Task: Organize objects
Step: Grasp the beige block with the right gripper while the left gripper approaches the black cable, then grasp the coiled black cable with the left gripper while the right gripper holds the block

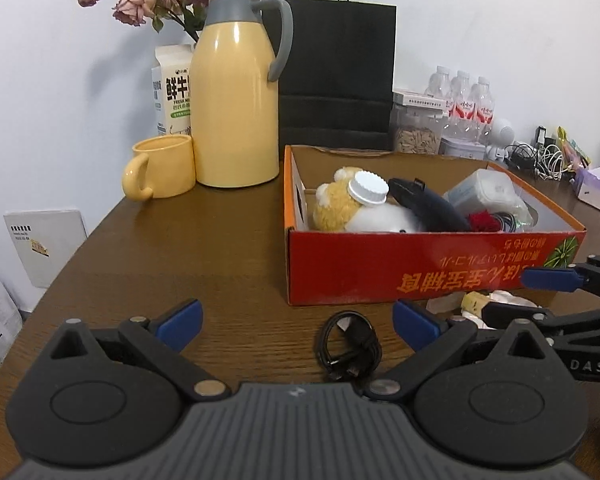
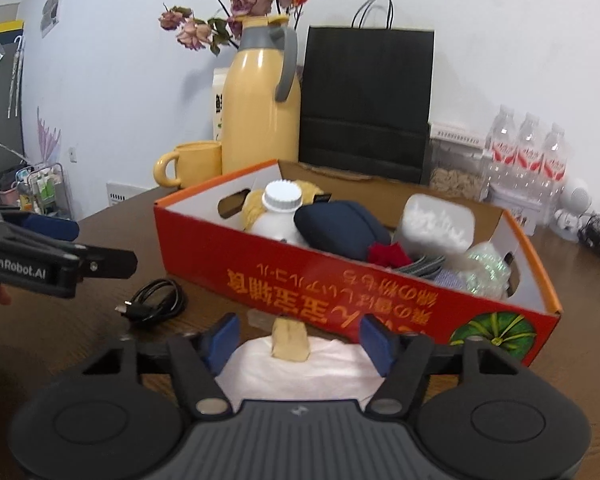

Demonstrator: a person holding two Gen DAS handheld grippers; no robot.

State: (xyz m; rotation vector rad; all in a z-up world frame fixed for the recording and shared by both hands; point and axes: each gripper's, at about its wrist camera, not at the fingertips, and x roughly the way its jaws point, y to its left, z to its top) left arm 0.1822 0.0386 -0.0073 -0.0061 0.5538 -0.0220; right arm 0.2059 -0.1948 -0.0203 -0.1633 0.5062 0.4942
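Observation:
A coiled black cable [image 1: 350, 344] lies on the brown table between the spread fingers of my open left gripper [image 1: 298, 324], touching neither pad. In front of it stands a red cardboard box [image 1: 380, 264] holding a plush toy [image 1: 332, 204], a white-capped bottle [image 1: 368, 188], a dark pouch [image 1: 424, 204] and other small items. Just before the box's front wall [image 2: 300, 280], my right gripper [image 2: 298, 322] has its blue pads [image 2: 224, 340] against both sides of a white soft bundle [image 2: 300, 372] with a tan piece [image 2: 290, 340]. The left gripper [image 2: 96, 244] hangs over the cable [image 2: 156, 300].
Behind the box stand a yellow thermos jug [image 1: 236, 100], a yellow mug [image 1: 164, 168], a milk carton [image 1: 172, 88], a black paper bag [image 1: 336, 72], a seed jar [image 1: 416, 132] and water bottles [image 1: 464, 100]. Tangled cables [image 1: 540, 156] lie far right. The table's left edge [image 1: 80, 248] is near.

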